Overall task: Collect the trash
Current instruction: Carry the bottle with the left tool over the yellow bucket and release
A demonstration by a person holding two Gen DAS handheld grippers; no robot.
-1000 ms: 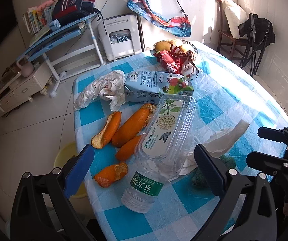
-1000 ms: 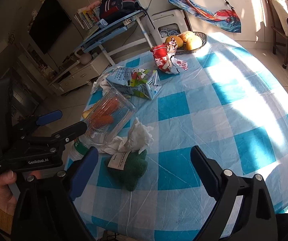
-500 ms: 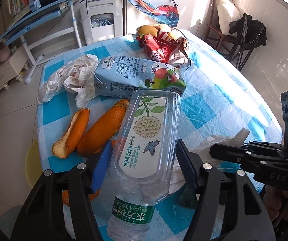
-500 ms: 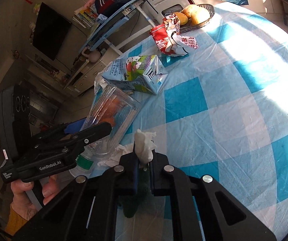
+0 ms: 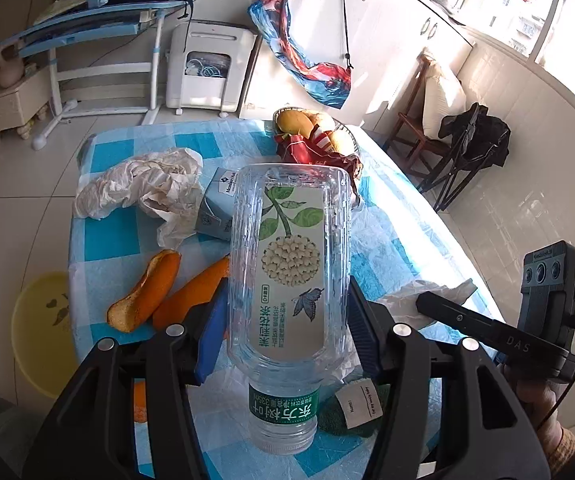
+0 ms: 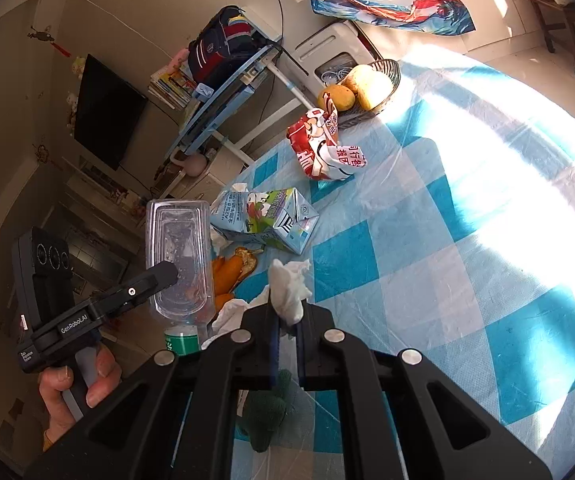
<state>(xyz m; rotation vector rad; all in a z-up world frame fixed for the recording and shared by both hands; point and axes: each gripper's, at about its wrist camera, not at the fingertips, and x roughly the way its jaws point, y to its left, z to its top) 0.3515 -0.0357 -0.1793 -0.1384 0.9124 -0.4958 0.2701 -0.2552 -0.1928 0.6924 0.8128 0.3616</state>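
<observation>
Left wrist view: left gripper (image 5: 287, 320) clamps a bottle (image 5: 289, 268) above the table (image 5: 387, 236); right gripper (image 6: 287, 320) pinches a tissue (image 6: 289, 292). Peels (image 5: 147, 292), carton (image 6: 267, 218), wrapper (image 6: 323, 152) apparently remain uncollected.

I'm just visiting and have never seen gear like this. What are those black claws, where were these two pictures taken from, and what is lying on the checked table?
No robot here: a person holds a black two-finger claw in each hand, with a fisheye camera on each looking along the fingers. One picture comes from the left claw, the other from the right. The left gripper is closed on an empty plastic bottle. The right gripper pinches a crumpled white tissue. On the blue checked table lie orange peels, a milk carton, a red snack wrapper, a crumpled plastic bag, a green plush toy and a fruit basket.
</observation>
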